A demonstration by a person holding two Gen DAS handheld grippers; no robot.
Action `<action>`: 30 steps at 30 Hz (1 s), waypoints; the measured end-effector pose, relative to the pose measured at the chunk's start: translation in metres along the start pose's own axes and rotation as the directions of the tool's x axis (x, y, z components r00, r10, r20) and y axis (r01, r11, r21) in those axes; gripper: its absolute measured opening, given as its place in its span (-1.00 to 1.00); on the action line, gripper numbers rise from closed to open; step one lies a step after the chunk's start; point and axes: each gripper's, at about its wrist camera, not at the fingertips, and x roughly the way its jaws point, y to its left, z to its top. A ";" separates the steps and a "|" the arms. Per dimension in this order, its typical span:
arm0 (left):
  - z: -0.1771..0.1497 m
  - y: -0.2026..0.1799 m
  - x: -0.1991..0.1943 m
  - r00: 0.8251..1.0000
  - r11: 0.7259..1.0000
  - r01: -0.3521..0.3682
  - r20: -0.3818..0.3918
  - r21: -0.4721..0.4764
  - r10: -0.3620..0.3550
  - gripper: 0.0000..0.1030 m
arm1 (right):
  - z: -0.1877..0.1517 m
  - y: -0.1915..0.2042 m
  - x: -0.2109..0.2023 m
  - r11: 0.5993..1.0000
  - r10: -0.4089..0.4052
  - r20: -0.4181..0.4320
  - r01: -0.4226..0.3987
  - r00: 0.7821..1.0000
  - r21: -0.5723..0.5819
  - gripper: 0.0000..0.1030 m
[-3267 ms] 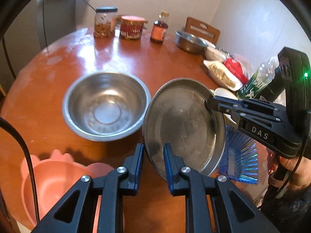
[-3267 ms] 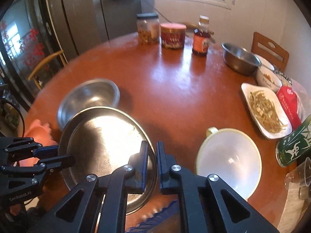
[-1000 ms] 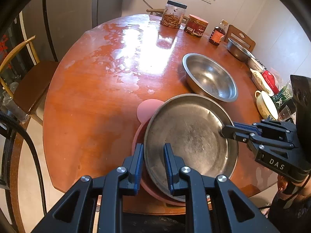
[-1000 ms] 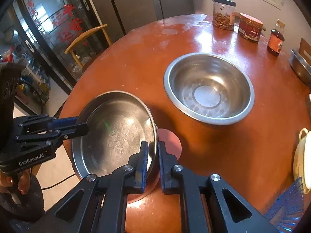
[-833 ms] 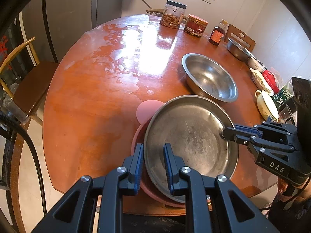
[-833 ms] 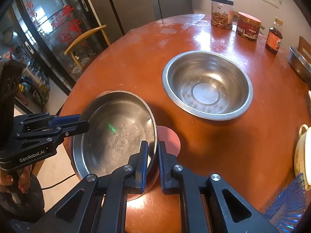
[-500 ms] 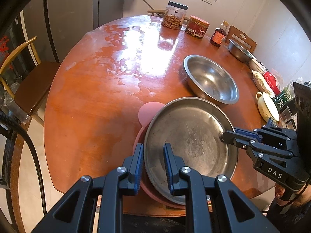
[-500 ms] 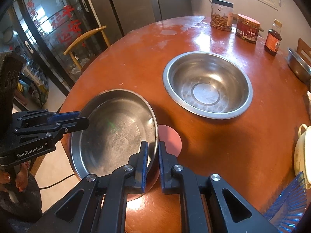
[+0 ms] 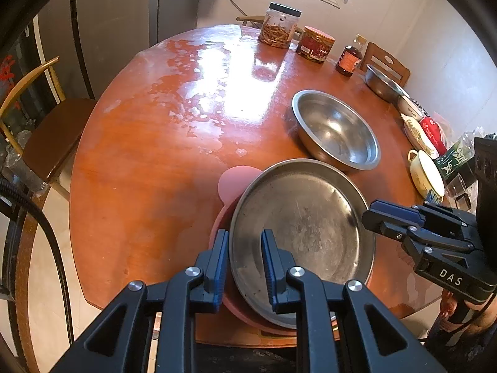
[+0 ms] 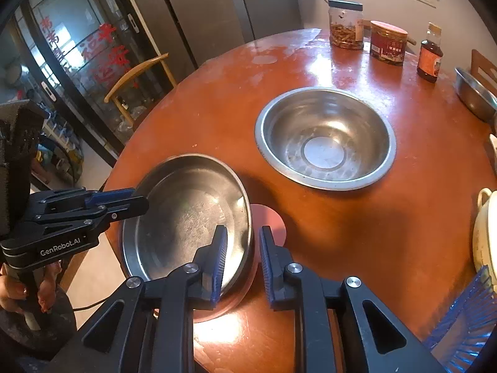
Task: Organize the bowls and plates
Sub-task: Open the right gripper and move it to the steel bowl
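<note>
1. Steel plate point(image 9: 304, 227) sits on top of the pink bowl point(image 9: 237, 178), both at the near edge of the round wooden counter point(image 9: 149, 143), right between the two claws.
2. Left claw point(image 9: 243, 269) straddles the near rim of the plate, one finger outside and one inside. Gap is narrow, but whether the pads actually press on the rim I cannot tell.
3. Right claw point(image 10: 240, 259) straddles the opposite rim, and its jaws have just been opening. There's a visible gap either side of the rim, so it's let go; the rim is between the fingers but not pinched.
4. Pink bowl's round ear point(image 10: 268, 220) pokes out from under the plate, just ahead of the right claw.
5. Bigger steel bowl point(image 10: 324, 138) sits empty farther ahead of both claws, near the plate but apart from it.
6. Way past that, at the far edge: a clear jar point(image 10: 345, 25), a red tin point(image 10: 388, 43) and a brown bottle point(image 10: 430, 57) in a row.
7. Off to the right of the right claw: a cream cup point(image 9: 427, 174) and something blue and ridged point(image 10: 466, 314) near the edge.
</note>
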 end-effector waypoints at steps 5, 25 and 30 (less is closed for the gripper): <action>0.000 0.002 -0.004 1.000 1.000 0.003 0.010 -0.006 -0.003 -0.58 | -0.002 -0.008 -0.009 1.000 -0.004 0.026 0.003 1.000 0.024 -0.44; 0.115 -0.056 0.020 0.995 0.994 0.060 0.078 0.090 -0.067 -0.08 | 0.014 -0.109 -0.041 0.913 -0.206 0.186 0.120 0.961 0.390 -0.07; 0.133 -0.061 0.062 0.994 0.992 0.111 -0.017 0.067 -0.110 -0.08 | 0.022 -0.120 -0.017 0.908 -0.176 0.158 0.099 0.972 0.407 -0.07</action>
